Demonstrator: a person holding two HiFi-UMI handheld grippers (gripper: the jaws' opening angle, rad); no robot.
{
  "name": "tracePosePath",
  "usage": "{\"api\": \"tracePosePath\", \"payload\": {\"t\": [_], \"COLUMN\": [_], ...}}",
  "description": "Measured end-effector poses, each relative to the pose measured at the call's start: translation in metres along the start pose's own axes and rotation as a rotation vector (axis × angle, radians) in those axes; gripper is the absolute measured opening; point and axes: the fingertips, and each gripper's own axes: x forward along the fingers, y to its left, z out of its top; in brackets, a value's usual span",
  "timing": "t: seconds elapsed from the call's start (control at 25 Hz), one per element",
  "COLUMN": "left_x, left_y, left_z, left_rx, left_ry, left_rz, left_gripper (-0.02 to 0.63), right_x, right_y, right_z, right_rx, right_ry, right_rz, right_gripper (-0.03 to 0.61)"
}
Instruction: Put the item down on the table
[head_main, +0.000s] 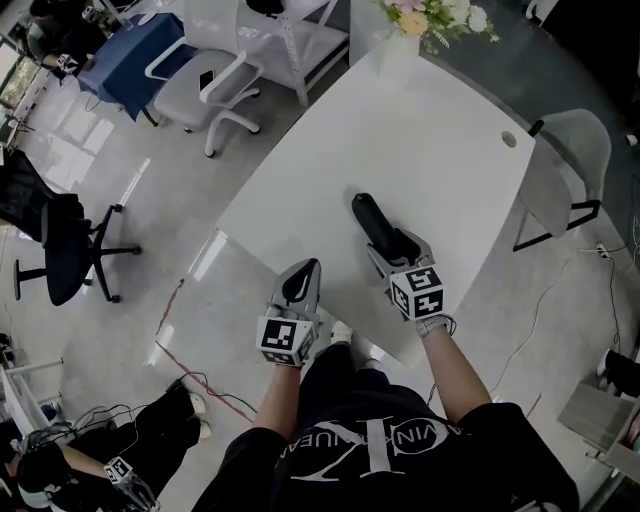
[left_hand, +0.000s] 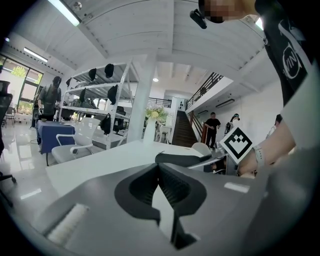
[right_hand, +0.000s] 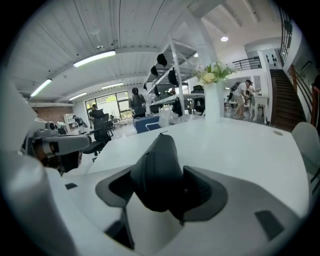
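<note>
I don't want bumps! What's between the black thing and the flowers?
Only bare table lies between the black thing and the flowers, as the head view shows.

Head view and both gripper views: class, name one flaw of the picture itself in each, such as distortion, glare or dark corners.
Head view: bright glare patches on the glossy grey floor. Left gripper view: fisheye bending of the white ceiling beams, black corners, a mosaic patch at the top. Right gripper view: same warp, and the black oblong item looms large near the lens.
</note>
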Motion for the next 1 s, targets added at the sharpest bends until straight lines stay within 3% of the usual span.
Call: {"api": "tracePosePath", "payload": {"t": [0.24,0.68,1.0], "left_x": [0.003,0.003,0.006], "left_y": [0.000,-0.006,-0.016], "left_z": [-0.004,-0.006,-0.003], "left_rx": [-0.004,-0.003,0.005], "left_ry": [0.008,0.016,0.013], "left_rz": [-0.008,-0.020,-0.040], "left_gripper": [0.012,0.011,0.012], "right_x": [0.002,-0.007,-0.023], "right_y": [-0.001,-0.013,-0.036], "right_z": [-0.003,0.004,0.006], "right_rx": [-0.004,0.084,0.115], "right_ry": [0.017,-0.034,-0.055], "right_rz": [0.005,-0.011,-0.063], "right_gripper": [0.282,0.282,0.282]}}
